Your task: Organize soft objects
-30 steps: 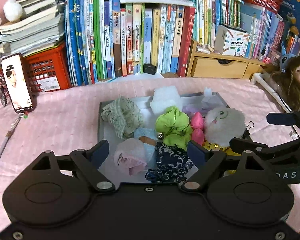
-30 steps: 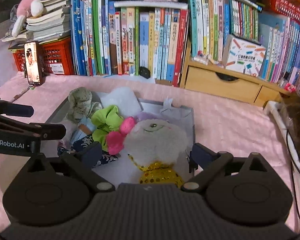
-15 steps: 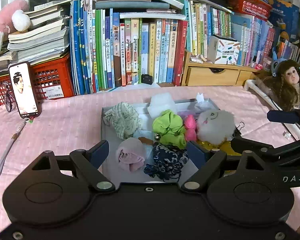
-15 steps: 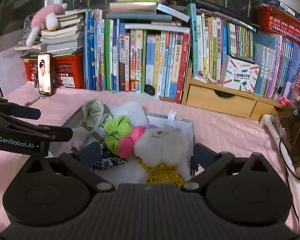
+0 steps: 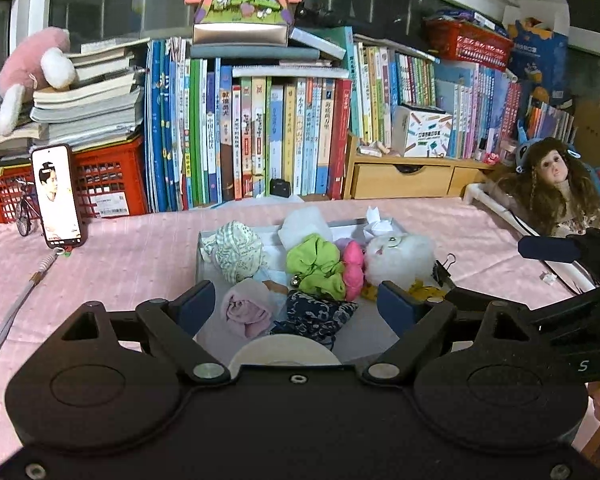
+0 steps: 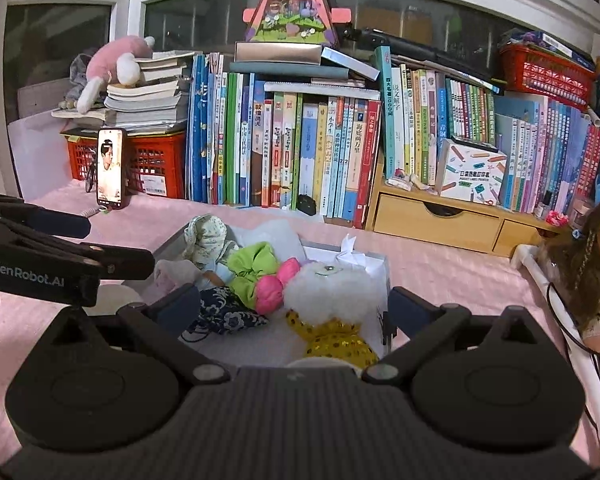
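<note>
Right now my left claw (image 5: pixel 296 306) hangs wide open and empty over the near end of the tray (image 5: pixel 199 248), and my right claw (image 6: pixel 294 312) is just as open. Inside the tray lie a white fluffy toy (image 6: pixel 332 292), a green cloth (image 5: pixel 318 264), a pink roll (image 5: pixel 248 310) and a dark patterned pouch (image 5: pixel 320 314), all bunched together on the pink tablecloth (image 5: pixel 120 256).

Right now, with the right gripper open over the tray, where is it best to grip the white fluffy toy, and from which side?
Probably the round white body of the white fluffy toy, from above and from the near side. The right gripper already frames it, open. The pink ball presses against its left, so one finger should enter that seam carefully.
</note>
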Action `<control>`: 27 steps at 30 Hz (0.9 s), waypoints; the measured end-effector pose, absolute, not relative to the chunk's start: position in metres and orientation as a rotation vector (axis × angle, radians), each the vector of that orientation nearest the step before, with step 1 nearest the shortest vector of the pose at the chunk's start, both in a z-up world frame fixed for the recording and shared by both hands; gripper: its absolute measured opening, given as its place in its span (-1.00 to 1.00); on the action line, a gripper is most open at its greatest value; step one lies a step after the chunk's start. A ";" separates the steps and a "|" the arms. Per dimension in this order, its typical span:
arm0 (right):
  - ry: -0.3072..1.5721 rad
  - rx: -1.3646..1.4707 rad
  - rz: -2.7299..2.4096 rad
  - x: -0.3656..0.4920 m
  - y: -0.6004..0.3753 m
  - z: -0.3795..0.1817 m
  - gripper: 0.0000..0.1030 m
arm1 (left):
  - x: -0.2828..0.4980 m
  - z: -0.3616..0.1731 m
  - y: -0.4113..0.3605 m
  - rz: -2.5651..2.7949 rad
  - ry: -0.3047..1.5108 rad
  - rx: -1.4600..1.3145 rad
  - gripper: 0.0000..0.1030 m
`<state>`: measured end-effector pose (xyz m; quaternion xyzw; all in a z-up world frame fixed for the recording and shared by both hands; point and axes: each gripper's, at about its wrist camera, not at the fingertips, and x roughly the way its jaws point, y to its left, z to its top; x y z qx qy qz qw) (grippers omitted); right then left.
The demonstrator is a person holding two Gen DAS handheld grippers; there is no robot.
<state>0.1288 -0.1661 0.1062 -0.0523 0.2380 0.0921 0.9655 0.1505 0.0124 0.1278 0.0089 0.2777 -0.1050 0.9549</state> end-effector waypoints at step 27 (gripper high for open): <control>0.387 -0.055 0.108 0.065 -0.180 0.080 1.00 | 0.071 0.109 0.012 -0.201 0.449 0.013 0.81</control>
